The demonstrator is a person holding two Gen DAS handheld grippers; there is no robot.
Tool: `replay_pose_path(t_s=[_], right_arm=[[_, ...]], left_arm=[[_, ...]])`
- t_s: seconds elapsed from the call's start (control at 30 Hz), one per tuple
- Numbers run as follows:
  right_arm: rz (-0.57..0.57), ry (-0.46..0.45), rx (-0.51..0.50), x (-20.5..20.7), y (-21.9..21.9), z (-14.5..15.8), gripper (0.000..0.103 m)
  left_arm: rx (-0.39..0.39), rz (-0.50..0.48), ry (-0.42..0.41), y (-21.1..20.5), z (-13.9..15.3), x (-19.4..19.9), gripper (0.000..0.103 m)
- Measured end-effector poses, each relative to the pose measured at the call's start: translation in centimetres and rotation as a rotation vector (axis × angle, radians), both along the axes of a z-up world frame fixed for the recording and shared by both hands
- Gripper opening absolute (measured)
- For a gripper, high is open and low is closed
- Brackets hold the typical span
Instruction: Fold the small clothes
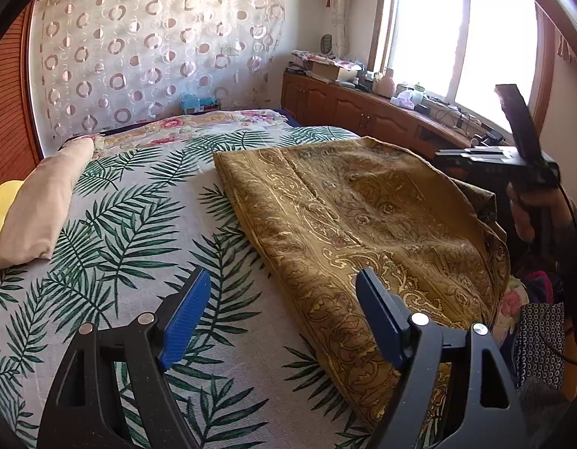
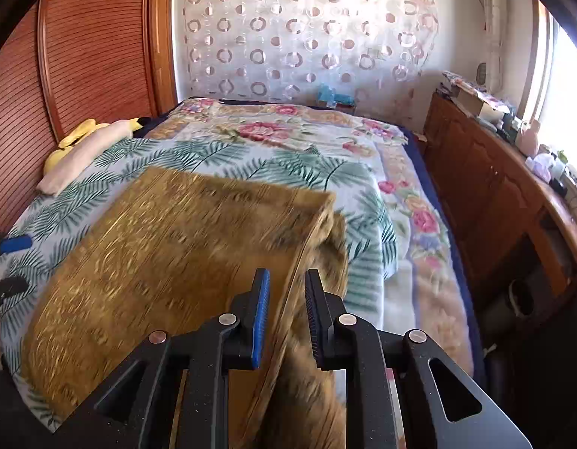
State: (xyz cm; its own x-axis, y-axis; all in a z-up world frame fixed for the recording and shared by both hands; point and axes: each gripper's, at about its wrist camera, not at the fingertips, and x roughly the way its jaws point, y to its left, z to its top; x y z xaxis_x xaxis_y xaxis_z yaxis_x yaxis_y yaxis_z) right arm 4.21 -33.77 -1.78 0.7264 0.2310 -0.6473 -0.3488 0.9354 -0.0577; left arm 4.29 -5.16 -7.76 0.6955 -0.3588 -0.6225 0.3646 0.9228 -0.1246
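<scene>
One golden patterned cloth lay folded on the bed, over the palm-leaf sheet. My right tool stood narrow, the cloth's edge running between its pads without being pinched; that view was blurred. My left tool gaped wide and empty just beside the cloth's near edge. A beige pillow sat well apart, near the wooden headboard.

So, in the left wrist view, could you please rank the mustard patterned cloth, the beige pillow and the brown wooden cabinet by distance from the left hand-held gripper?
1. Mustard patterned cloth: beside the left hand-held gripper, right.
2. Beige pillow: left edge of the bed.
3. Brown wooden cabinet: far right, under the window.
</scene>
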Motion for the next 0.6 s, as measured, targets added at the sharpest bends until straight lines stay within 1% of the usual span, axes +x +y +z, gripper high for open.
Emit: replay_pose_path(t_s=[0.1, 0.23, 0.33, 0.4, 0.5, 0.6], right_arm=[[0.005, 0.025, 0.011, -2.2, -1.1, -0.9, 0.020], [-0.015, 0.039, -0.029, -4.1, -2.2, -1.6, 0.020], [-0.040, 0.040, -0.048, -5.6, -2.6, -1.3, 0.020], [-0.040, 0.053, -0.042, -6.4, -2.9, -1.3, 0.020], [-0.026, 0.061, -0.034, -6.4, -3.0, -0.6, 0.020], [0.013, 0.043, -0.011, -6.3, -2.4, -0.9, 0.018]], left_arm=[[0.001, -0.011, 0.008, -0.4, -0.2, 0.0, 0.081], [0.004, -0.022, 0.014, -1.0, -0.4, -0.1, 0.081], [0.010, -0.030, 0.022, -1.3, -0.6, -0.2, 0.081], [0.014, -0.035, 0.031, -1.5, -0.7, -0.2, 0.081], [0.022, -0.040, 0.046, -1.7, -1.2, 0.0, 0.080], [0.028, -0.043, 0.058, -1.9, -1.5, 0.0, 0.080]])
